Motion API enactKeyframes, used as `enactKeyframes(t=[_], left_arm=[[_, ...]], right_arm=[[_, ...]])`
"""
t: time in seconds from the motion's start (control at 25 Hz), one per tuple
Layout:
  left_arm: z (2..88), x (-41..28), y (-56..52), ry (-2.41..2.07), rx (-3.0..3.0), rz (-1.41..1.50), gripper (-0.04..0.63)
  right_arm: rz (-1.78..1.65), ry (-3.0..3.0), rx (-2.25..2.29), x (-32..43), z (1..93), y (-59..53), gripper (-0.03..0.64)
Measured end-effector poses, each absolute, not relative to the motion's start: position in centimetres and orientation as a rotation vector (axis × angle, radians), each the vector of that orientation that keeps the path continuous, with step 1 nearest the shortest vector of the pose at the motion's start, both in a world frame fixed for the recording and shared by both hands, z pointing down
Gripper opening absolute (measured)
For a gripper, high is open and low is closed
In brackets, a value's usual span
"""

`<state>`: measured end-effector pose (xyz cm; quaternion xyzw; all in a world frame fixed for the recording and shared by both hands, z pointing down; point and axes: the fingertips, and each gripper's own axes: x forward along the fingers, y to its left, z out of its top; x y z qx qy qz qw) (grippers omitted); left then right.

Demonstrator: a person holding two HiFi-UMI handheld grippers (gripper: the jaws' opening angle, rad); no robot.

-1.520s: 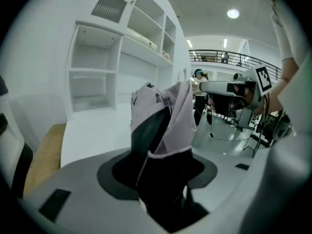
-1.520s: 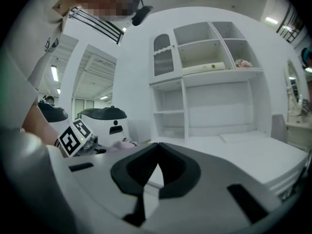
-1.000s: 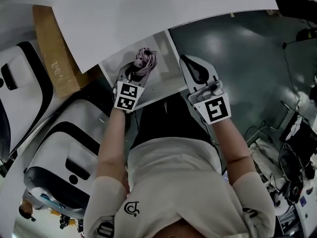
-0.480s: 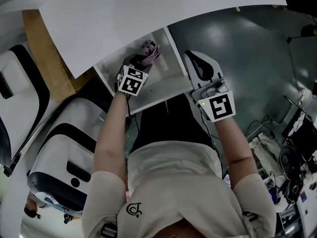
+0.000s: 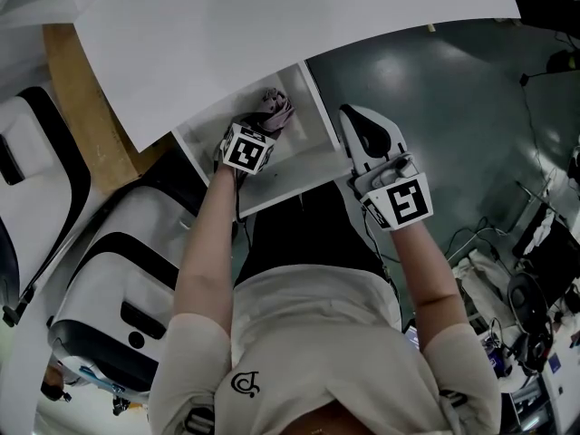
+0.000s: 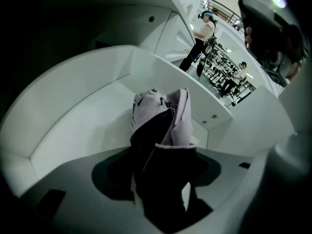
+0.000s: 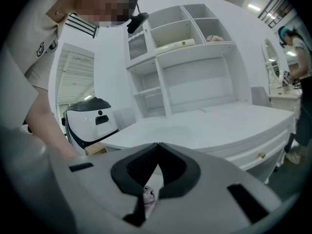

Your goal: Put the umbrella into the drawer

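The folded pink umbrella [image 5: 275, 109] lies in the open white drawer [image 5: 294, 181] under the desk top. My left gripper [image 5: 262, 121] points steeply down into the drawer. Its jaws are opening around the umbrella's dark lower end. In the left gripper view the umbrella [image 6: 168, 113] stands between the pads, with thin light slivers on both sides, inside the drawer [image 6: 83, 121]. My right gripper [image 5: 353, 116] hovers beside the drawer's right front corner, shut with nothing in it. Through the slit under its tips [image 7: 157, 147] a bit of the umbrella [image 7: 148, 197] shows.
The white desk top [image 5: 272, 25] overhangs the drawer. A white machine with black trim [image 5: 109, 279] and a brown board [image 5: 77, 98] stand at the left. Cables and gear [image 5: 526, 288] lie on the grey floor at right. A white shelf unit [image 7: 180, 57] rises behind the desk.
My left gripper has sunk deeper into the drawer with the umbrella and tipped more downward. The right gripper has dropped a little beside the drawer.
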<state>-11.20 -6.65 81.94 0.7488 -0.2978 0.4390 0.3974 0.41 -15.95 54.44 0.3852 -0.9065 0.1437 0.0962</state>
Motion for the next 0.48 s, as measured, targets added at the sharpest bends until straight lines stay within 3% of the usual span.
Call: enactKeyframes(t=[0.08, 0.32, 0.36, 0.48], left_arm=[[81.7, -11.2, -6.5, -0.753, 1.889, 1.123, 0.339], [78.0, -12.1, -7.5, -0.87, 1.904, 1.105, 0.359], [76.9, -12.2, -7.5, -0.886, 1.912, 1.11, 0.349], [73.8, -12.3, -7.8, -0.953, 1.933, 1.108, 0.229]], right_arm=[[0.424, -2.698, 1.129, 0.3, 53.9, -15.9, 0.006], [0.389, -2.738, 1.059, -0.2, 51.8, -15.0, 0.006], [0.387, -2.743, 1.057, -0.2, 51.3, -14.8, 0.006], [0.411, -2.772, 1.048, -0.4, 49.7, -14.3, 0.006]])
